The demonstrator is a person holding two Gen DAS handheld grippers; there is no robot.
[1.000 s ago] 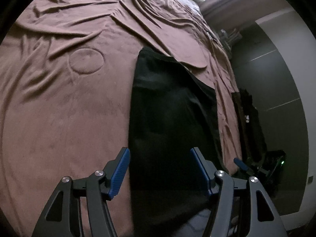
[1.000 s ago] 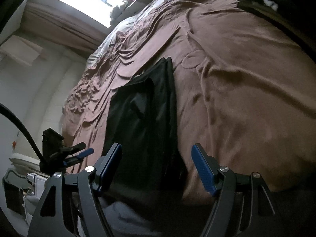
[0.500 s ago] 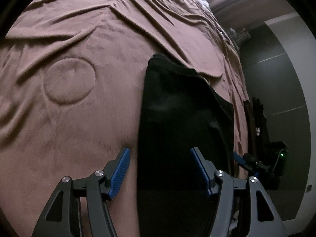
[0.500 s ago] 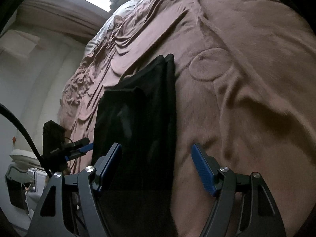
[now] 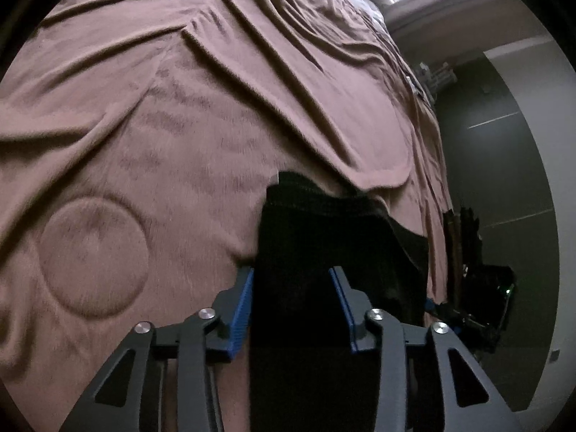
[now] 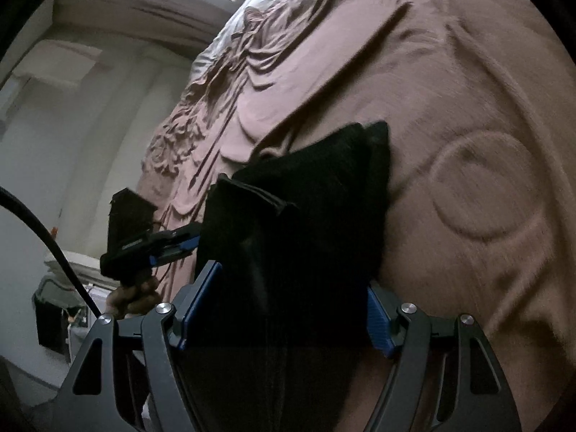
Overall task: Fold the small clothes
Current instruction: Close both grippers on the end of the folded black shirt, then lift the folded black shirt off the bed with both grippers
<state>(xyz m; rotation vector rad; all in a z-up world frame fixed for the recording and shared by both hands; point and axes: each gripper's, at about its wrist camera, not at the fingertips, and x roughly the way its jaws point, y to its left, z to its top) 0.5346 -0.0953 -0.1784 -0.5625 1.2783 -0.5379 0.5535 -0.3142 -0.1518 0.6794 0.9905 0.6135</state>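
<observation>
1. Left wrist view: black garment [image 5: 324,252] lies flat on the brown bed cover [image 5: 162,144], long axis running straight away from the jaws toward the far fold of the cover. Its near end passes between and below the left gripper [image 5: 291,298].
2. Left gripper jaws stand apart, nothing pinched. The left blue pad sits right at the garment's left edge; the right pad is over the dark cloth. Contact with the fabric cannot be told.
3. Right wrist view: same garment [image 6: 306,234], again lengthwise ahead of the jaws, near end between the pads of the right gripper [image 6: 293,309]. Jaws wide apart, not clamped; the cloth fills the gap between them.
4. Judgement: both grippers are at the garment's near end, one toward each side edge. The coming move likely turns on taking that end and carrying it along the long axis toward the far end.
5. Only the right wrist view shows a raised doubled layer on the garment's left part, and the left gripper [image 6: 169,243] low at the bed's side edge with fingers [image 6: 133,293] on its handle.
6. Only the left wrist view shows the garment's far end tucked against a ridge of the cover.
7. Round stitched ring [image 5: 93,257] in the cover lies beside the garment, apart from it.
</observation>
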